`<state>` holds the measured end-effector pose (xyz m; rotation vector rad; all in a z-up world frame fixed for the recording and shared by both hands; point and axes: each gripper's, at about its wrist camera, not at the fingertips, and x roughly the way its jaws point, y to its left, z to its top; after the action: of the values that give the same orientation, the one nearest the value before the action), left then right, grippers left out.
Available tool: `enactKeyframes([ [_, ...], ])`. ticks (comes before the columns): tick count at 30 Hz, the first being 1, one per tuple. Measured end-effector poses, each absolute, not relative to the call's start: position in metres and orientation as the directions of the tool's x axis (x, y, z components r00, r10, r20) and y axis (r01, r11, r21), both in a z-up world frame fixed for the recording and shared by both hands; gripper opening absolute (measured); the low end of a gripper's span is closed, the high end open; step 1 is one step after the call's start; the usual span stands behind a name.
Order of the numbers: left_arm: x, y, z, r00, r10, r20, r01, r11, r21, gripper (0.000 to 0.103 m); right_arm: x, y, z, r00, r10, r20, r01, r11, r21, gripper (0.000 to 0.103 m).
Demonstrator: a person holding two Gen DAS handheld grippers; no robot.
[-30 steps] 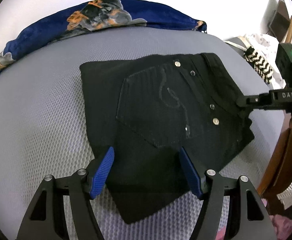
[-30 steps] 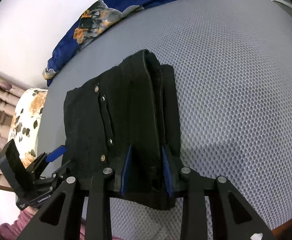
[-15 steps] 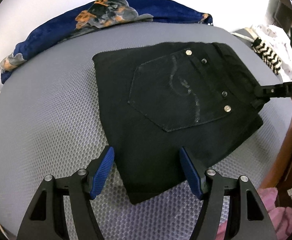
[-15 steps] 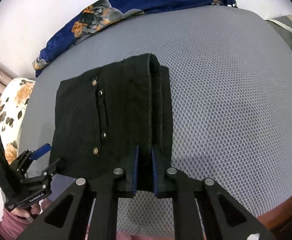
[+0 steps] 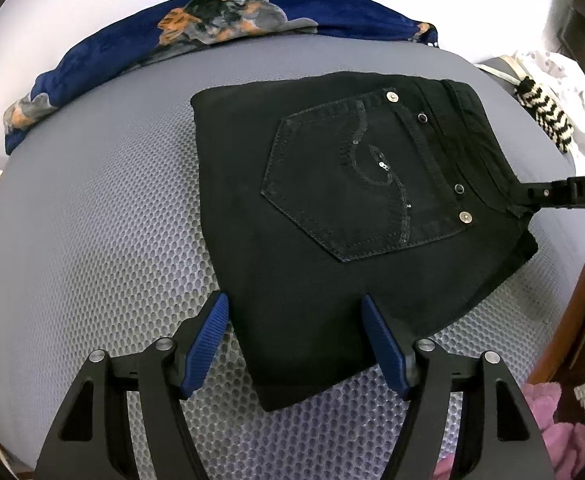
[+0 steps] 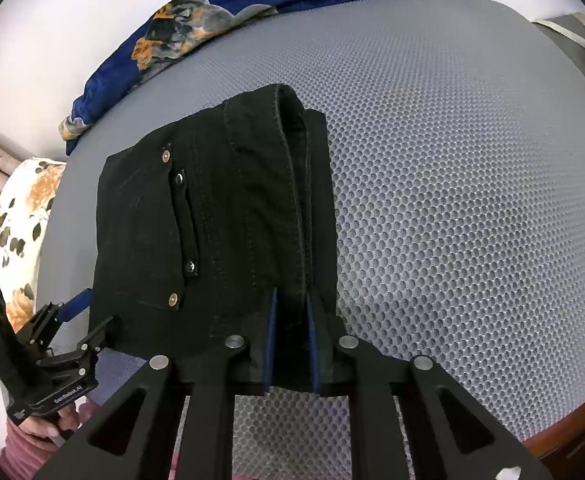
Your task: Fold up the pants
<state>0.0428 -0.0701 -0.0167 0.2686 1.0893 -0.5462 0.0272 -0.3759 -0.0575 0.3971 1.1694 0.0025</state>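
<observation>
Black pants (image 5: 332, 208), folded into a compact block, lie flat on the grey mesh mattress (image 5: 92, 240), back pocket w/ sequin swirl facing up. My right claw (image 6: 290, 320) is pinched tight on the waistband edge, blue pads pressing the thick fold. My left claw (image 5: 296, 336) sits wide apart over the near edge of the fabric, pads either side, not gripping. Behind the pants, a blue floral blanket (image 5: 220, 20) bunches along the wall; a floral pillow (image 6: 16, 216) sits off to the side.
</observation>
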Motion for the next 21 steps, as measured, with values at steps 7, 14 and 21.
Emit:
enactKeyframes([
  [7, 0.051, -0.057, -0.008, 0.306, -0.361, -0.881, 0.502, 0.847, -0.173, 0.07, 0.027, -0.381, -0.056, 0.401, 0.219, -0.89, 0.188, 0.931, 0.314, 0.025],
  [14, 0.06, -0.038, 0.007, 0.274, -0.482, -0.832, 0.453, 0.828, -0.331, 0.07, 0.026, -0.391, -0.059, 0.412, 0.254, -0.875, 0.156, 0.927, 0.342, 0.036],
  [21, 0.084, -0.014, -0.001, 0.225, -0.555, -0.801, 0.345, 0.814, -0.467, 0.07, 0.029, -0.414, -0.067, 0.408, 0.406, -0.818, 0.109, 0.868, 0.485, 0.047],
])
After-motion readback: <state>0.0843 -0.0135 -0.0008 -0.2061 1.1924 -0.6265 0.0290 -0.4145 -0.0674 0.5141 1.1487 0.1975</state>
